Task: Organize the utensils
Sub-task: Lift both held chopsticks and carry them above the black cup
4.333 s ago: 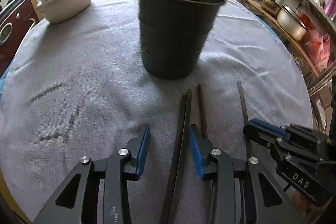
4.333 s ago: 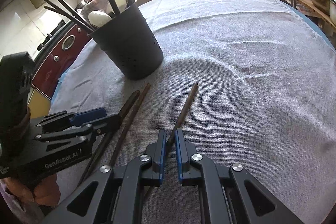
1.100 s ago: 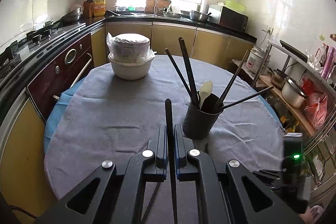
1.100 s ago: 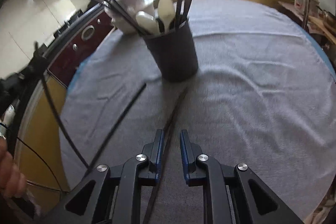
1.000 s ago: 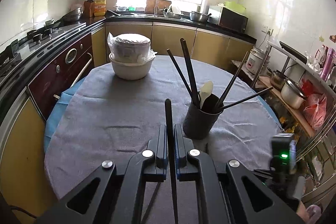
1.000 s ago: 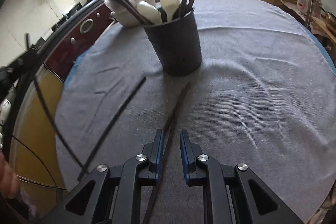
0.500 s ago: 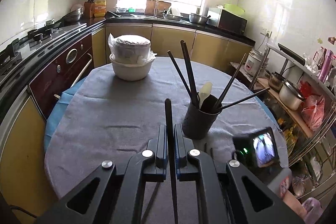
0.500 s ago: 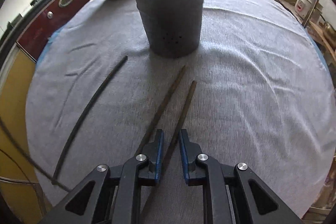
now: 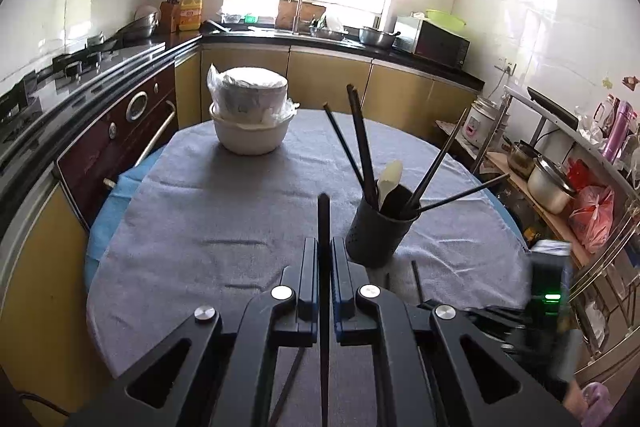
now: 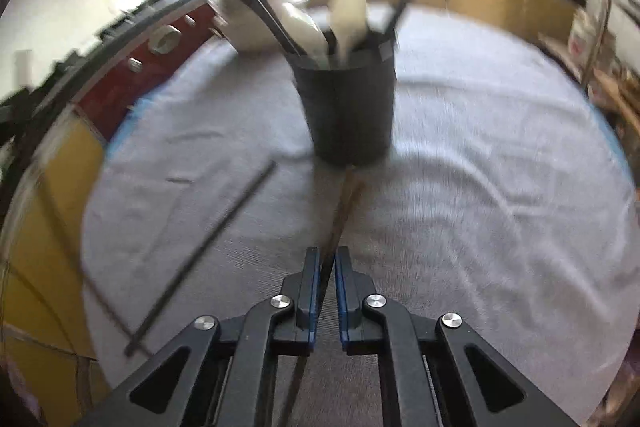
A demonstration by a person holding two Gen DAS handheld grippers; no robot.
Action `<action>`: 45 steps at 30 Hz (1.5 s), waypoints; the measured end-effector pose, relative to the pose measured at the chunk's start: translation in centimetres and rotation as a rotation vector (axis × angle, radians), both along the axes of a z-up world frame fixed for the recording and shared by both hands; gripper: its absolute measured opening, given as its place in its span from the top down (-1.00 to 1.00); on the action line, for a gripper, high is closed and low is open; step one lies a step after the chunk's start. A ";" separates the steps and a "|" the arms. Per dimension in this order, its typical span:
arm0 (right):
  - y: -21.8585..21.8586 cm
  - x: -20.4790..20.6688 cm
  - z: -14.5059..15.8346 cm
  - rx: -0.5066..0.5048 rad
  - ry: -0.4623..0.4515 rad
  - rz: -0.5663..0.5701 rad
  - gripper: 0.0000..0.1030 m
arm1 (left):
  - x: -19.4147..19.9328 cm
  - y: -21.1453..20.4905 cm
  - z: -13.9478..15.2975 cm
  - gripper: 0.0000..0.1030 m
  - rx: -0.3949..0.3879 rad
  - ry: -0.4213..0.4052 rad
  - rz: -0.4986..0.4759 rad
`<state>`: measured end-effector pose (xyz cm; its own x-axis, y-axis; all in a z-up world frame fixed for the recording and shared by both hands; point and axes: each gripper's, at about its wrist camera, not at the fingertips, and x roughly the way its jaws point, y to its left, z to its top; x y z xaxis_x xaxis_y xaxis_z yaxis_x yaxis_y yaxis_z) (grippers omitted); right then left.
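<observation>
Ahead, the utensil holder (image 10: 350, 115) faces both grippers' fingers (image 10: 310, 291), each pinching 1 chopstick (image 9: 323, 223).

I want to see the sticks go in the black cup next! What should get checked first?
1. Left gripper shut on a black chopstick: ok, the stick stands between the closed pads.
2. Right gripper shut on a brown chopstick: ok, though the picture is blurred.
3. Does the right gripper hold one stick or two: cannot tell, the blur hides it.
4. Black cup upright on the grey cloth: ok.
5. Room in the cup: ok, gaps show between the chopsticks and the white spoon already inside.
6. All sticks picked up: not ok, one black chopstick lies on the cloth.
</observation>
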<state>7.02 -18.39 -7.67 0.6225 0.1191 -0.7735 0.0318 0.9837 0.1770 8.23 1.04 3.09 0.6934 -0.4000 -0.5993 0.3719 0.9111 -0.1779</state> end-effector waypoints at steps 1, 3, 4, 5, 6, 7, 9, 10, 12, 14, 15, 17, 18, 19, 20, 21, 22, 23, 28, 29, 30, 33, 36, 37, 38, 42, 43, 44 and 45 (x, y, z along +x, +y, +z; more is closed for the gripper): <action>-0.2 -0.8 1.3 0.020 -0.050 0.008 0.89 | 0.0 -0.1 0.4 0.89 -0.002 -0.008 -0.004; -0.5 -1.4 3.2 0.035 -0.123 0.012 0.89 | 0.0 -0.2 1.0 0.89 -0.007 -0.021 -0.013; -0.5 -1.6 4.0 0.038 -0.156 0.012 0.89 | 0.1 -0.4 1.4 0.89 -0.010 -0.028 -0.020; -0.4 -1.8 4.9 0.044 -0.188 0.009 0.89 | 0.1 -0.5 1.9 0.89 -0.011 -0.034 -0.027; -0.1 -1.9 5.5 0.048 -0.209 0.007 0.89 | 0.2 -0.7 2.2 0.89 -0.010 -0.040 -0.031; -0.2 -2.1 6.5 0.058 -0.247 0.005 0.89 | 0.3 -0.8 2.6 0.89 -0.009 -0.049 -0.036; -0.7 -2.3 8.3 0.069 -0.315 -0.002 0.89 | 0.6 -1.1 3.4 0.89 -0.011 -0.063 -0.044; -0.6 -2.2 9.0 0.072 -0.337 -0.006 0.89 | 0.8 -1.2 3.9 0.89 -0.012 -0.073 -0.049; -1.0 -1.8 10.3 0.075 -0.368 -0.019 0.89 | 1.1 -1.4 4.6 0.89 -0.004 -0.090 -0.056; -1.4 -1.7 11.0 0.082 -0.386 -0.033 0.89 | 1.8 -1.4 4.7 0.88 0.013 -0.080 -0.057; -1.7 -1.6 11.3 0.090 -0.392 -0.036 0.89 | 2.1 -1.2 4.5 0.88 0.012 -0.069 -0.046; -2.0 -1.7 11.4 0.098 -0.393 -0.040 0.89 | 3.6 -0.4 3.3 0.89 -0.001 -0.004 -0.038; -2.1 -1.7 11.1 0.100 -0.389 -0.042 0.89 | 4.5 0.0 2.2 0.87 -0.014 0.046 -0.045; -2.2 -1.7 10.7 0.106 -0.377 -0.044 0.89 | 5.5 0.3 0.8 0.85 -0.028 0.114 -0.053; -2.3 -1.7 10.2 0.111 -0.368 -0.048 0.89 | 6.7 0.6 -1.0 0.85 -0.034 0.183 -0.052; -2.4 -1.7 9.6 0.122 -0.356 -0.057 0.89 | 7.4 0.7 -2.3 0.85 -0.031 0.227 -0.042; -2.4 -1.8 9.2 0.129 -0.351 -0.062 0.89 | 8.5 0.7 -4.2 0.85 -0.016 0.283 -0.023; -2.6 -2.1 9.0 0.134 -0.362 -0.069 0.89 | 9.1 0.6 -5.5 0.85 -0.005 0.319 -0.013; -3.2 -2.2 8.7 0.156 -0.360 -0.076 0.89 | 12.4 -1.9 -9.5 0.56 0.026 0.417 -0.033; -3.3 -2.1 8.7 0.156 -0.360 -0.076 0.89 | 13.1 -2.7 -10.0 0.44 0.040 0.423 -0.029; -3.4 -2.1 8.7 0.159 -0.360 -0.077 0.89 | 13.7 -3.3 -10.3 0.21 0.054 0.423 -0.029; -3.5 -2.3 8.8 0.166 -0.366 -0.077 0.89 | 16.1 -5.4 -12.2 0.15 0.106 0.449 -0.024; -3.7 -2.6 9.0 0.168 -0.372 -0.077 0.89 | 17.0 -6.4 -13.4 0.15 0.149 0.458 -0.026; -3.7 -2.7 9.0 0.169 -0.374 -0.077 0.89 | 17.2 -6.6 -13.9 0.25 0.164 0.459 -0.019; -3.8 -2.7 9.1 0.170 -0.375 -0.075 0.89 | 17.4 -6.7 -14.4 0.36 0.163 0.461 -0.021; -3.9 -2.8 9.2 0.175 -0.376 -0.071 0.89 | 17.4 -7.2 -15.5 0.84 0.202 0.444 -0.019; -3.9 -2.8 9.2 0.175 -0.376 -0.069 0.89 | 17.4 -7.1 -15.6 0.86 0.197 0.442 -0.022; -3.9 -2.8 9.2 0.177 -0.375 -0.069 0.89 | 17.5 -6.9 -15.7 0.87 0.187 0.447 -0.019; -3.9 -2.8 9.2 0.179 -0.374 -0.069 0.89 | 17.4 -6.8 -15.7 0.89 0.179 0.449 -0.015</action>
